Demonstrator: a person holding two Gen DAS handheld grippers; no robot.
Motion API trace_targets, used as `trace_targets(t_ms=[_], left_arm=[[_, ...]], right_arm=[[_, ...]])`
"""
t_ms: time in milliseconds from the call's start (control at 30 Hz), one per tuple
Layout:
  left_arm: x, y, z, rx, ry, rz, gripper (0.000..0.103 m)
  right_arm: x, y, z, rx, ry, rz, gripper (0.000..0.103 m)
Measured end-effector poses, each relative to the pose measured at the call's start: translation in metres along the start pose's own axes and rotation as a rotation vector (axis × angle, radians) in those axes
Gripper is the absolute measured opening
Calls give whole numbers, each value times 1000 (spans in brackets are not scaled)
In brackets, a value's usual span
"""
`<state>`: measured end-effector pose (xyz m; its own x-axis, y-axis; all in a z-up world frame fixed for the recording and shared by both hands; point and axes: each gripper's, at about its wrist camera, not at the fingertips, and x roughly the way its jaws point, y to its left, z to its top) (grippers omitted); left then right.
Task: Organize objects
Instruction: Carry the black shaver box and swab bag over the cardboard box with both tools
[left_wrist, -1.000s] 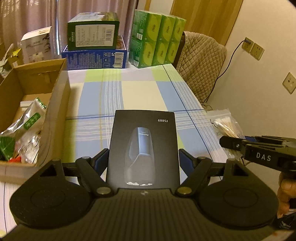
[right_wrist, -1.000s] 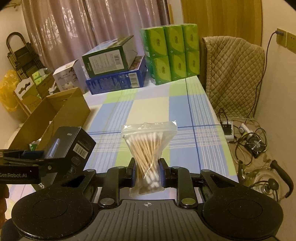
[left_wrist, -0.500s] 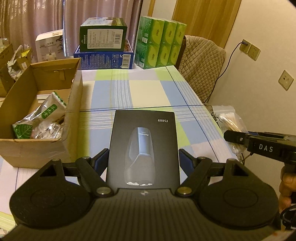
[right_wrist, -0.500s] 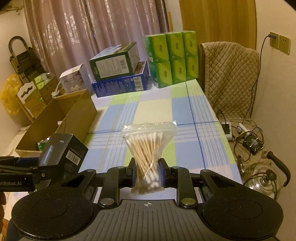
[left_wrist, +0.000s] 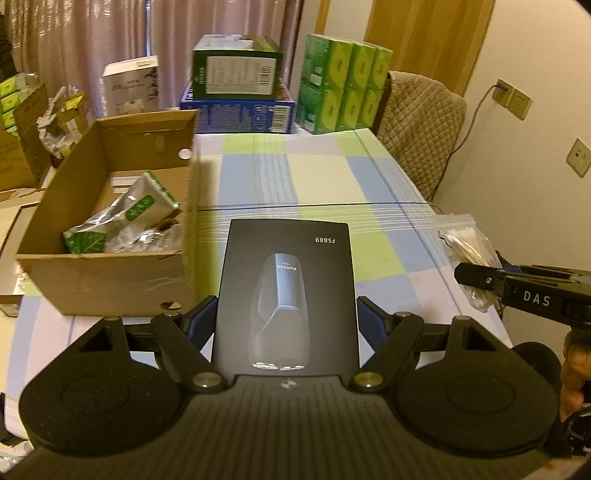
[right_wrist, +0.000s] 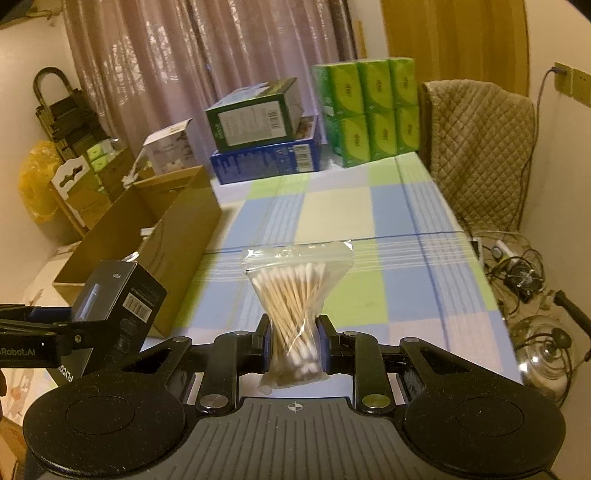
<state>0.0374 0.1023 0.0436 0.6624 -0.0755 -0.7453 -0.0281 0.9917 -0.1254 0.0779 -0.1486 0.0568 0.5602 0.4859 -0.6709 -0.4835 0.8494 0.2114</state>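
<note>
Curtained room, warm light; a table (left_wrist: 325, 177) under a blue, green and cream checked cloth. At its far end: a green carton (left_wrist: 236, 66) stacked on a blue carton (left_wrist: 238, 112), with a block of green tissue packs (left_wrist: 343, 83) beside them. A chair with a quilted cover (right_wrist: 480, 155) sits at the table's right side; cables and a glass kettle (right_wrist: 543, 354) lie on the floor below it.

An open cardboard box (left_wrist: 107, 221) rests on the table's left side, with green-and-silver packets (left_wrist: 125, 218) inside.

Your left tool (left_wrist: 286, 325) is clamped on a black box (left_wrist: 288, 295) marked FS889, one finger on each long side, held above the table just right of the cardboard box. In the right wrist view the same black box (right_wrist: 118, 295) shows at lower left.

Your right tool (right_wrist: 293, 347) is closed on a clear zip bag of cotton swabs (right_wrist: 295, 306), pinching its lower half so the bag stands upright with the zip seal on top. It hangs over the near right part of the table. A hand (left_wrist: 572, 373) shows at the frame edge.
</note>
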Motion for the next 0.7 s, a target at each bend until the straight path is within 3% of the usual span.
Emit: trace_targets(t_ms=[400,700], left_arm=[[-34,54,-10,-54,-23,82,76],[-59,107,-23,-117,-25,170,76]], right_arm=[[20,48,-3,-21,24,97,21],[44,106,-5,-81,64,192,21]])
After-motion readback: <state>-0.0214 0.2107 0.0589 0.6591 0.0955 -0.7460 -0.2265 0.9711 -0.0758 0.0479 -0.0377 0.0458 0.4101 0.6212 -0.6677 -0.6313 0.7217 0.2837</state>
